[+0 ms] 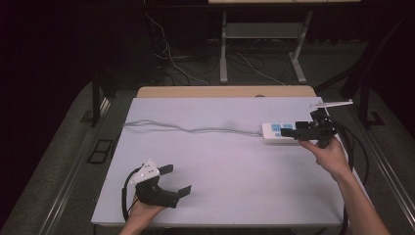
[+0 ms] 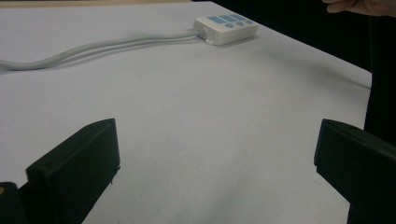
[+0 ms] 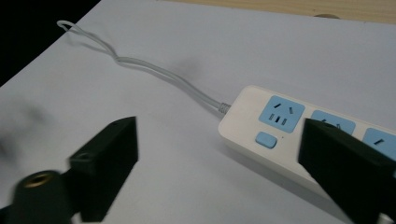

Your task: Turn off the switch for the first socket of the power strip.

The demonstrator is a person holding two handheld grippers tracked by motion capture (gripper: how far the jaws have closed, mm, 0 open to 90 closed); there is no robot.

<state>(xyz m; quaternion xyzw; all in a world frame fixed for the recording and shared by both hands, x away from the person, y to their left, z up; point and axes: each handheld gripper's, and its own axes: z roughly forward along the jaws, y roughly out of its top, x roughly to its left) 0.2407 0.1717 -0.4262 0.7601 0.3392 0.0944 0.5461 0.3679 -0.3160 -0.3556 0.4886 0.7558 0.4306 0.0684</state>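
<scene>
The power strip (image 3: pixel 299 135) ran off the right gripper view's right edge, partly behind a jaw; its cable's (image 2: pixel 93 49) far end left the left gripper view's left edge.

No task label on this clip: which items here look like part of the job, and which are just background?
Likely part of the job:
- white plastic power strip with blue sockets
- its grey cord
- right hand-held gripper, open, over the strip
- left hand-held gripper, open, idle

Background:
- white table sheet
- loose cables on the floor behind
</scene>
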